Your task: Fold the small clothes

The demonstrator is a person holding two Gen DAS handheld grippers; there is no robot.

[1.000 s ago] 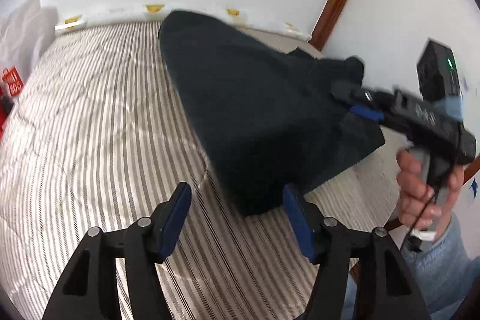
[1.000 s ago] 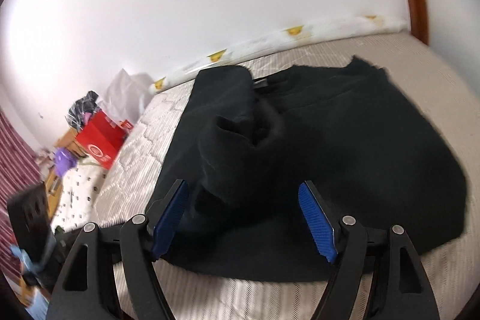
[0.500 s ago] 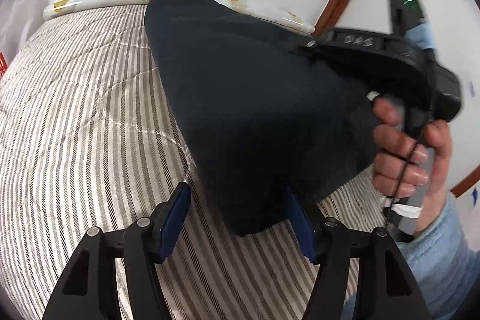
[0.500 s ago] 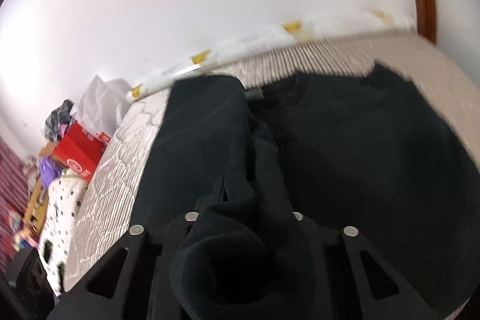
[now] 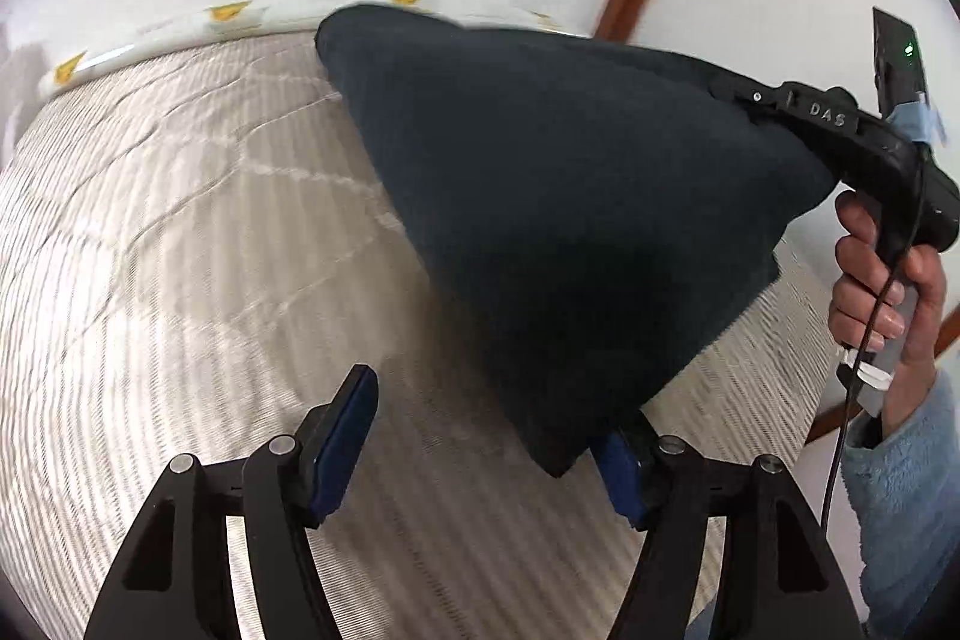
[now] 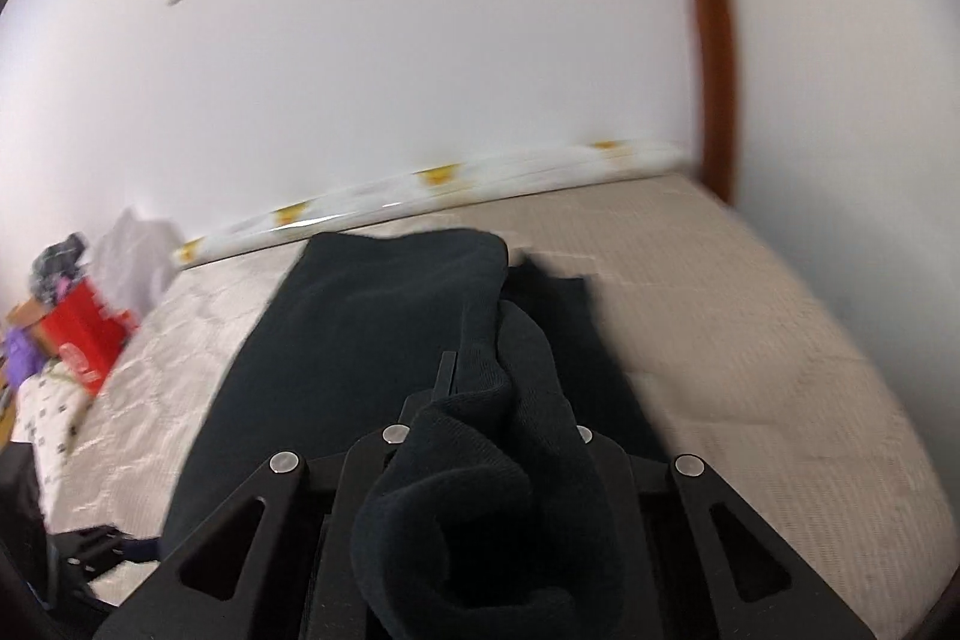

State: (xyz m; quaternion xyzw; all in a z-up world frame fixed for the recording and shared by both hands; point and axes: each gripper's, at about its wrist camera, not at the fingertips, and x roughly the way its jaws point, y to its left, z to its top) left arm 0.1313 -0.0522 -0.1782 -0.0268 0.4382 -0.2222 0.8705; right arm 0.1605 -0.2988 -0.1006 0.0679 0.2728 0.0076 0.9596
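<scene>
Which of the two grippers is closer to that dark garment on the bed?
The right. The right gripper has its jaws clamped on a bunched fold of the dark garment, lifting it. The left gripper sits at the garment's hanging corner, jaws opening, not gripping it.

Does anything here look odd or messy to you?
Only the dark garment: it is bunched in the right tongs, lifted off the bed into a tent. The left tongs are opening, with one corner at the right pad.
</scene>
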